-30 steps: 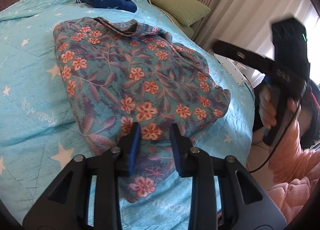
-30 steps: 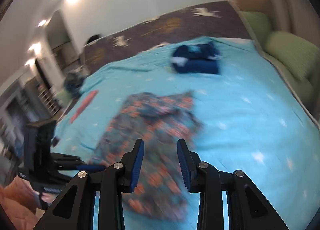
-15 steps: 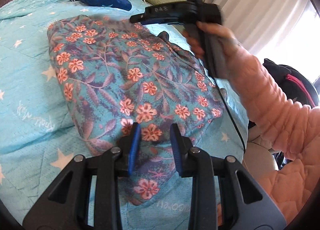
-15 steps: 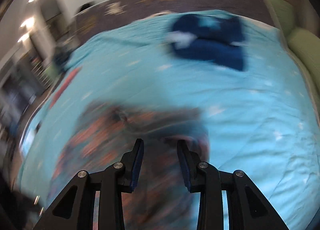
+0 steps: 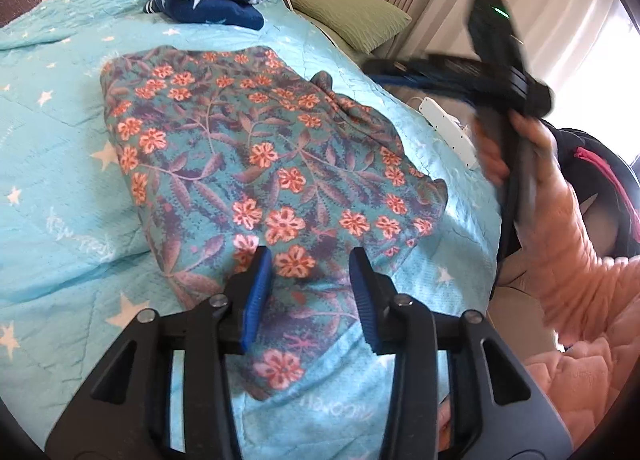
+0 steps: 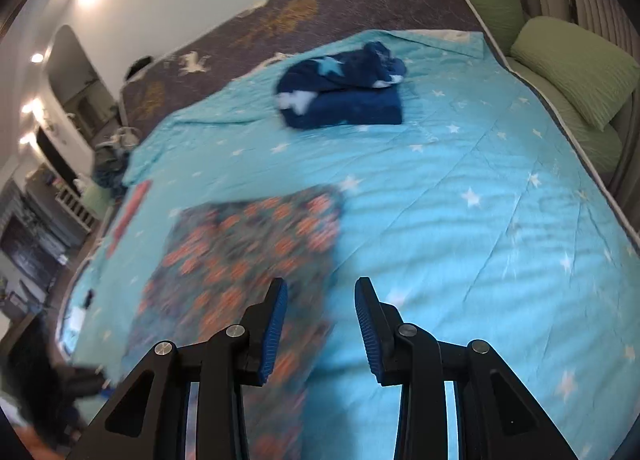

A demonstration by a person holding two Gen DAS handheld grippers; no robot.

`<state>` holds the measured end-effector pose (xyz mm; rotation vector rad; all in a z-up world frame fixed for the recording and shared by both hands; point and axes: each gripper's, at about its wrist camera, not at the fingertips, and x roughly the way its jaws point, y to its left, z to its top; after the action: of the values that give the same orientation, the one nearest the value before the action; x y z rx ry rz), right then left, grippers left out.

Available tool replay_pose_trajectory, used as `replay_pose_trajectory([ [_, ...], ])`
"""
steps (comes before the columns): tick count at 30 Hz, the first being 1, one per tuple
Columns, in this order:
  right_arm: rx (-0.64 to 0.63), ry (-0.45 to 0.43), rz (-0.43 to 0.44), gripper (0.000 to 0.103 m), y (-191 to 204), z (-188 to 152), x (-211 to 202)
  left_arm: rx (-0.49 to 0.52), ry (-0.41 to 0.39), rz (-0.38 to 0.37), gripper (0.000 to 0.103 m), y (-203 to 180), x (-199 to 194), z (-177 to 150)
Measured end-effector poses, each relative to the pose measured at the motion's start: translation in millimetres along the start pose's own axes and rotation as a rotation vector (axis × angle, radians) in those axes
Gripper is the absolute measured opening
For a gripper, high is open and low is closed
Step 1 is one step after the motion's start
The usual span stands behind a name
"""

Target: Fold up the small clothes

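The left gripper (image 5: 310,274) has just been widening, its blue pads apart over the near edge of the floral garment (image 5: 256,164), pinching nothing; the right gripper (image 6: 320,314) has also been parting, empty above the quilt (image 6: 480,220); the garment lies folded flat on the quilt, a navy bundle (image 5: 208,0) well beyond it

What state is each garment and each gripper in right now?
floral garment: folded over, lying flat on the bed.
navy star garment: folded bundle, loose top.
left gripper: jaws just opened wider, over the floral garment's near end, not gripping it.
right gripper: open, empty, held above the bed.
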<state>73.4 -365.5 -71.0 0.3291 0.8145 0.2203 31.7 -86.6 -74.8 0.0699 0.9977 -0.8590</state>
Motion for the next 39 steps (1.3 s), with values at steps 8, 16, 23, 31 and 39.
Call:
replay_pose_trajectory([
  [8,-0.070,0.008,0.163,0.051,56,-75,-40,-0.002,-0.035,0.077,0.050,5,-20,-13],
  [16,-0.028,0.064,0.024,0.051,52,-110,-17,0.050,-0.030,0.209,0.059,-1,-10,-24],
  [23,-0.033,0.055,0.002,0.051,55,-108,-23,0.066,-0.024,0.239,0.061,-5,-11,-27],
  [31,-0.072,-0.041,-0.055,0.051,63,-104,-42,0.044,-0.045,0.255,0.061,-5,-19,-25],
  [39,-0.030,-0.100,-0.003,0.044,60,-98,-41,-0.076,-0.090,0.320,0.063,26,-18,-18],
])
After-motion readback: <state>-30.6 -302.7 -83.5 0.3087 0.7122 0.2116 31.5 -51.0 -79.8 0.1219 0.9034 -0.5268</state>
